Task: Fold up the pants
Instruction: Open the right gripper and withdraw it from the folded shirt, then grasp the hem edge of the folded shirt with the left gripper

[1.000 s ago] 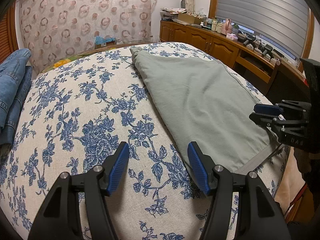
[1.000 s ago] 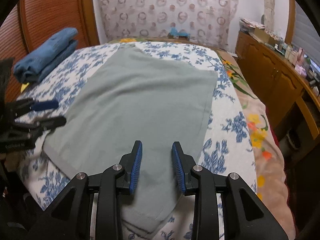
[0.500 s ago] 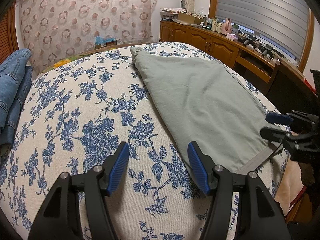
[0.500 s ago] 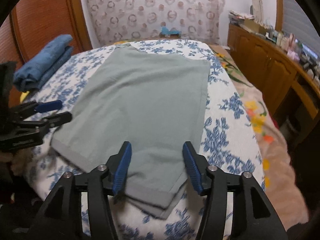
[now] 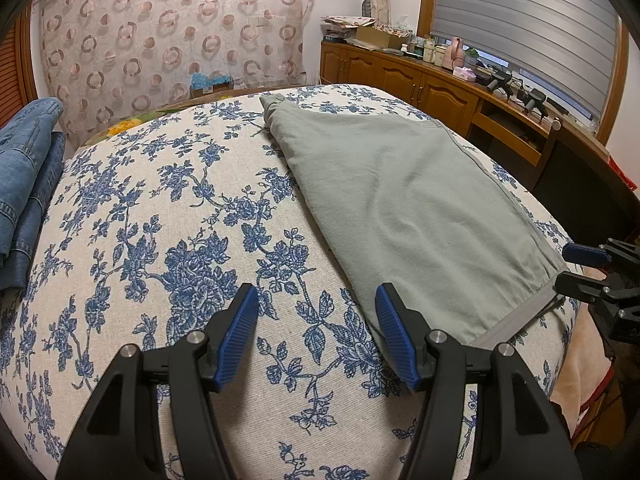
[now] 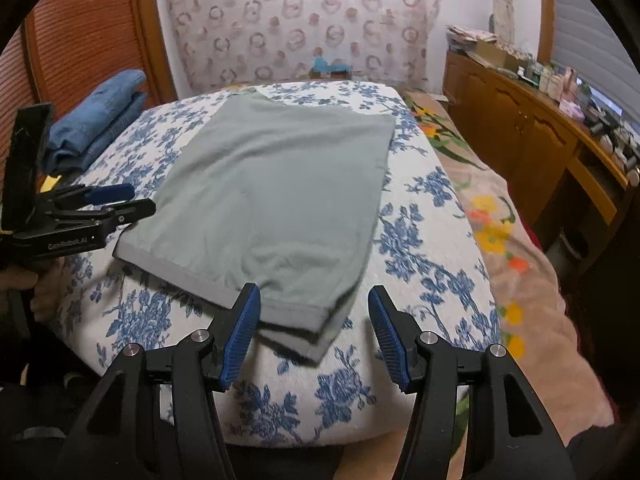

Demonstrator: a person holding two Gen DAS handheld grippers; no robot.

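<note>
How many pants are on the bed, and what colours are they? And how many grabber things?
Green pants: 1, lying flat on the bed
Blue jeans: 1 folded pile; how many pairs is in it cannot be told
Grippers: 2, the left gripper and the right gripper, both open
Total: 4

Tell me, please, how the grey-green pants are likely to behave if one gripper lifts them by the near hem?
The pants lie flat in thin layers, so they would probably drape limply. Their stacked hem corner may separate unless all layers are pinched. They look light and might drag across the floral cover.
</note>
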